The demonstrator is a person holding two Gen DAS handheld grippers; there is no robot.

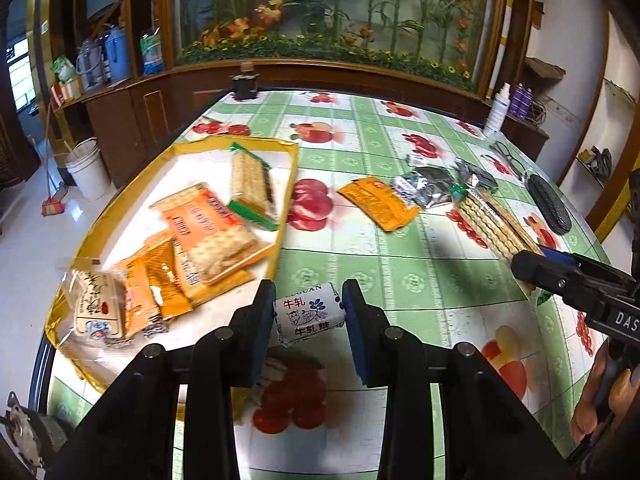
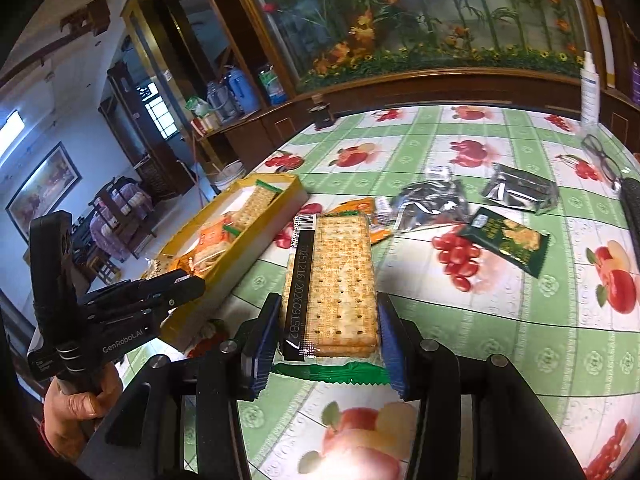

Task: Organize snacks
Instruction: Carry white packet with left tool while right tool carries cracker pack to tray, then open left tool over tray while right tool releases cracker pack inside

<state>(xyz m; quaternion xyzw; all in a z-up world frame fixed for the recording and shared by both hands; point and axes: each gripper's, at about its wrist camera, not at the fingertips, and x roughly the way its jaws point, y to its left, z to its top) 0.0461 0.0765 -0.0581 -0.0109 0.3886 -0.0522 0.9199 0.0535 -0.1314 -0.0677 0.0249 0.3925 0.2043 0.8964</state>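
My left gripper [image 1: 309, 314] is shut on a small white nougat candy [image 1: 308, 313] with blue print, held just right of the yellow tray's [image 1: 286, 184] near corner. The tray holds several orange snack packs [image 1: 200, 220] and a green-ended cracker pack [image 1: 250, 186]. My right gripper [image 2: 329, 326] is shut on a long cracker pack [image 2: 334, 276] with a black strip and green ends, lifted over the table; it shows in the left wrist view as the cracker pack [image 1: 490, 222]. On the cloth lie an orange packet [image 1: 378, 202], silver packets [image 2: 430, 202] and a dark green snack bag [image 2: 506, 240].
The fruit-print tablecloth [image 1: 360, 272] covers the table. Glasses [image 2: 600, 158], a white spray bottle [image 2: 590, 88] and a dark case [image 1: 548, 204] sit at the far right. A small dark jar [image 1: 245, 84] stands at the back edge. A wooden cabinet runs behind. A hand [image 2: 76, 412] holds the left gripper's handle.
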